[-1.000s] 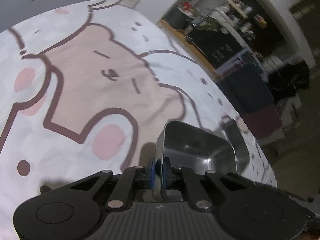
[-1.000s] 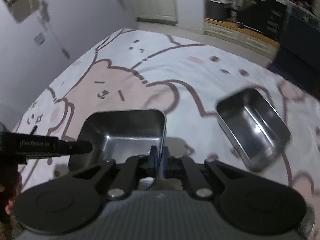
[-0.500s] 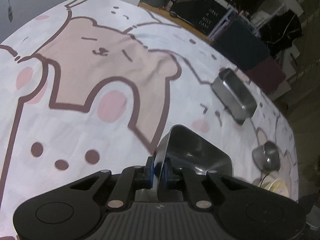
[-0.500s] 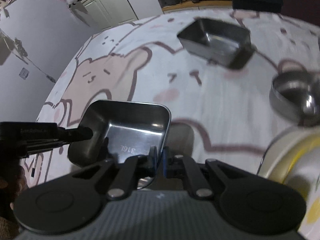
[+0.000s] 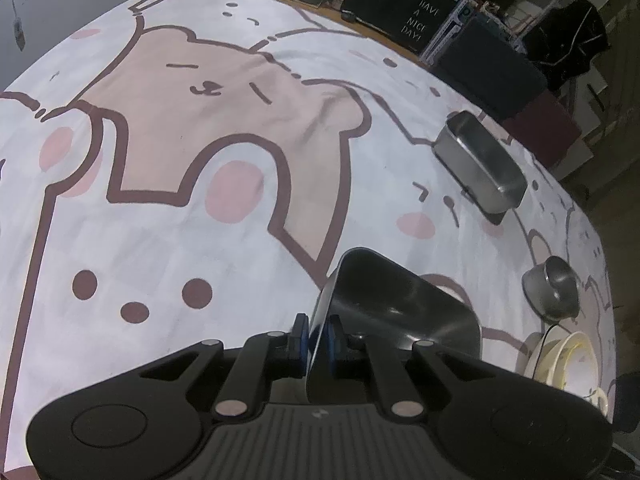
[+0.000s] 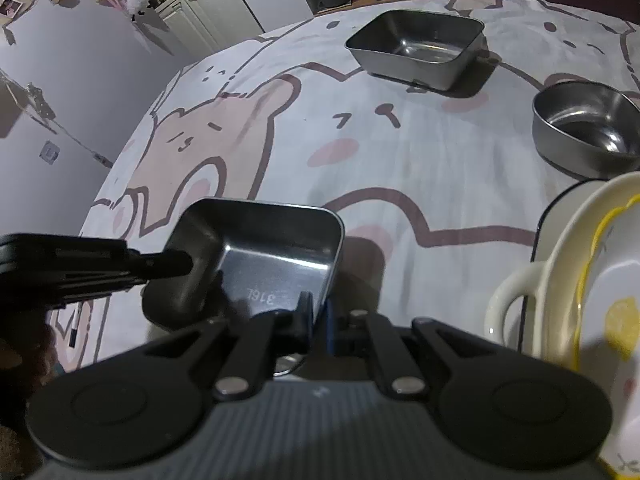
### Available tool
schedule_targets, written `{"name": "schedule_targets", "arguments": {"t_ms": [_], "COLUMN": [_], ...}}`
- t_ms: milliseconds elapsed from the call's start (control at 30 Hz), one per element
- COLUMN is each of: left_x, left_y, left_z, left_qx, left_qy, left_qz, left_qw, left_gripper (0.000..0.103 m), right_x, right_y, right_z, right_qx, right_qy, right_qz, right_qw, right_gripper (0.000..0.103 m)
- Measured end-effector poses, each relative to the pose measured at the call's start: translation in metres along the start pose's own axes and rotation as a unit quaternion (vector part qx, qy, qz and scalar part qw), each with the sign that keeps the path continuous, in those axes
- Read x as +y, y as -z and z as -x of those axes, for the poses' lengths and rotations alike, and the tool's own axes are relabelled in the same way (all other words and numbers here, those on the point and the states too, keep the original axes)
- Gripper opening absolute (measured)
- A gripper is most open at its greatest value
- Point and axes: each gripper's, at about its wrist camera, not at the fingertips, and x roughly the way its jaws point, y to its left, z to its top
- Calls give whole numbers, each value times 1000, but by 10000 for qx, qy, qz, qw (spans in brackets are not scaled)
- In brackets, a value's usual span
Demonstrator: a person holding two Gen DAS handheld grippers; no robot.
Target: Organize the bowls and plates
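Steel tray (image 6: 276, 256) pinched by both hand-held grippers (image 5: 316, 338) (image 6: 318, 320), near stacked plates (image 6: 592, 280), perhaps ceramic, and a round bowl (image 6: 586, 128).

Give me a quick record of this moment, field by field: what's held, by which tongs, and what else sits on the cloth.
held item: rectangular steel tray, off the cloth
left tongs: shut on the tray's rim
right tongs: shut on the opposite rim
surface: bear-print cloth
other steel tray: resting at the far side
round steel bowl: empty, on the cloth
cream dishes: stacked at the right edge
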Motion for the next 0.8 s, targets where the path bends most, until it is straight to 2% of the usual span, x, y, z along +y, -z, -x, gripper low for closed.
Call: {"name": "schedule_targets", "arguments": {"t_ms": [800], "left_x": [7], "left_y": [6], "left_z": [-6], "left_qx": [218], "left_qy": [-139], "left_qz": [-116], "left_qw": [9996], "left_gripper": [11], "right_x": [-2], "right_y": [3], "right_z": [-6], "right_qx": [27], "right_qy": [-48], "right_qz": [25], "right_qw": [10000], "right_gripper": [8]}}
